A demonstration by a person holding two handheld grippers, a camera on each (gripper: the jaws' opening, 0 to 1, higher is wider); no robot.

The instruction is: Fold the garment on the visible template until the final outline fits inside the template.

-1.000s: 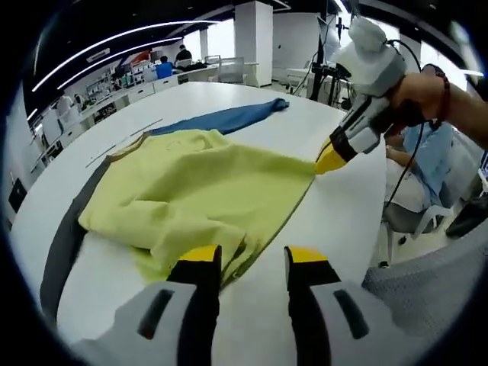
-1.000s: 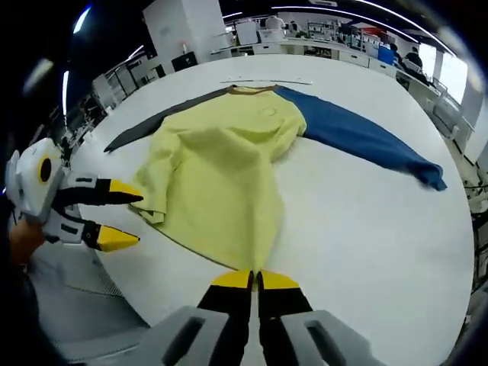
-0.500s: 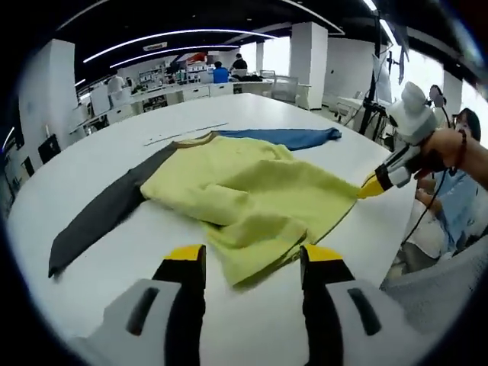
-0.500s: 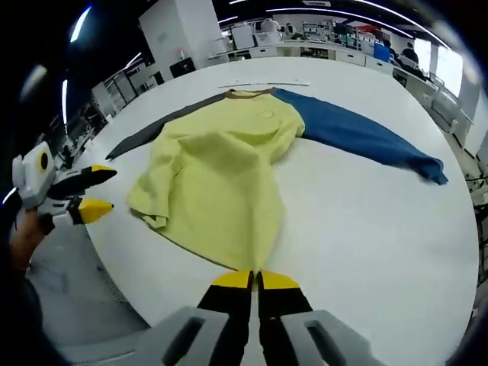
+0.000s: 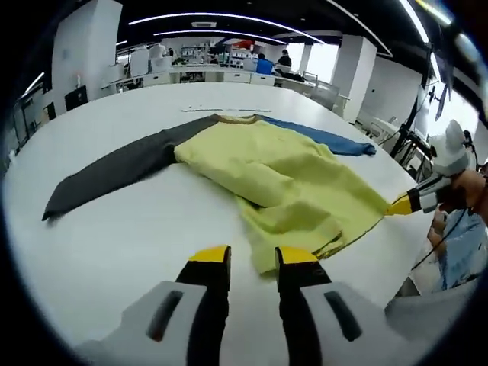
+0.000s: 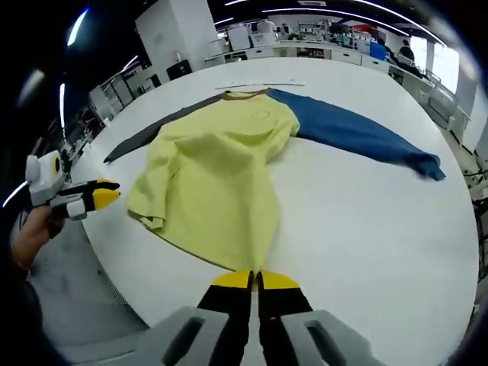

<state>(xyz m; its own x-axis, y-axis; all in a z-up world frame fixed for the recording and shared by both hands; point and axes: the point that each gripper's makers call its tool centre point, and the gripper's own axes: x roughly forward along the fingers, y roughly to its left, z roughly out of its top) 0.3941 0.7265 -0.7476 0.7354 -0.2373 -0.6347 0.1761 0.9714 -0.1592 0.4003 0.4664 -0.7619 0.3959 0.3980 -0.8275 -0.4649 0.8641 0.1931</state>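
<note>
A garment lies spread on the round white table (image 5: 114,252), with a yellow body (image 5: 290,179), a dark grey sleeve (image 5: 114,171) and a blue sleeve (image 5: 328,139). The yellow body (image 6: 217,175) is bunched into a fold on its grey-sleeve side. My left gripper (image 5: 253,259) hovers open with a narrow gap and nothing in it, a short way before the folded edge. That left gripper (image 6: 103,194) sits at the table's rim. My right gripper (image 6: 255,280) is shut on the yellow hem; the right gripper (image 5: 400,206) pinches the hem corner.
A thin pale strip (image 6: 263,84) lies on the table beyond the collar. The blue sleeve (image 6: 366,137) stretches toward the far rim. Desks, pillars and people fill the room behind. A seated person (image 5: 465,252) is close to the table edge.
My left gripper has drawn back from the garment's folded side toward the table rim, and its jaws have narrowed. The right gripper still holds the hem in the same place.
</note>
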